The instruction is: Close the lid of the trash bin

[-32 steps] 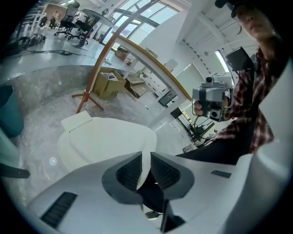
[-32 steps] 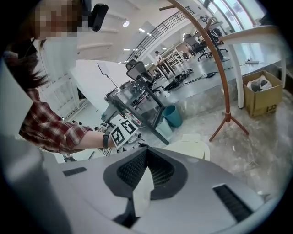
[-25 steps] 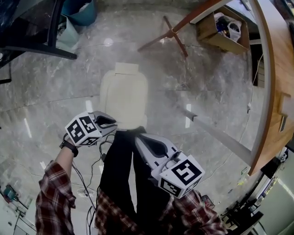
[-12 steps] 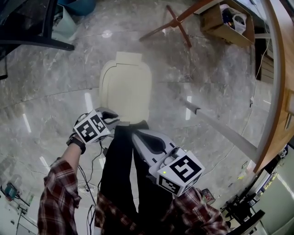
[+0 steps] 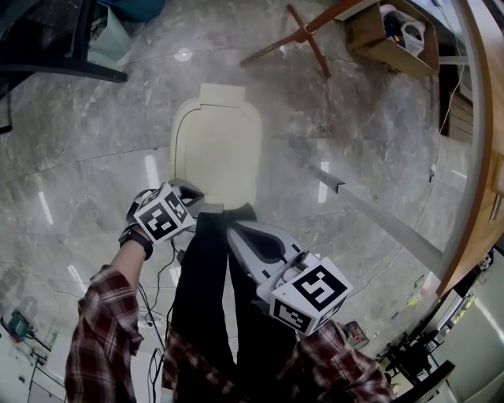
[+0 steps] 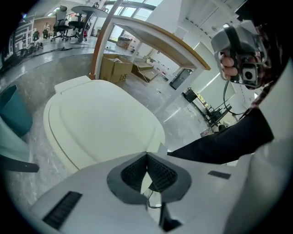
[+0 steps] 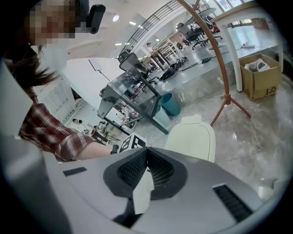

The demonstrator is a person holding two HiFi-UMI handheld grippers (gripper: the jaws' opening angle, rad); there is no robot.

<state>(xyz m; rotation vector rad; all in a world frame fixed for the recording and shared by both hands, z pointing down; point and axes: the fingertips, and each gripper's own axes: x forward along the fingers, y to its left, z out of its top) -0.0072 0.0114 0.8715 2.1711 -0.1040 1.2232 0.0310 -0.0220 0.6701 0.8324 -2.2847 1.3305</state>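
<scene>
The cream trash bin (image 5: 216, 149) stands on the marble floor with its lid lying flat on top. It fills the left gripper view as a broad oval lid (image 6: 96, 123), and it sits further off in the right gripper view (image 7: 192, 139). My left gripper (image 5: 190, 196) is shut and empty, right at the bin's near left edge. My right gripper (image 5: 235, 231) is also shut and empty, held lower over the person's dark trousers, just short of the bin. Both sets of jaws meet in a closed line (image 6: 147, 155) (image 7: 146, 151).
A wooden stand's legs (image 5: 303, 39) and a cardboard box (image 5: 386, 35) lie beyond the bin to the right. A black table frame (image 5: 47, 63) and a teal bin (image 5: 134, 8) are at the far left. A wooden counter (image 5: 480, 157) runs down the right side. Cables (image 5: 157, 291) trail on the floor.
My left gripper has shifted slightly right and forward, closer to the bin's near edge. The right gripper has hardly moved. The lid stays flat throughout.
</scene>
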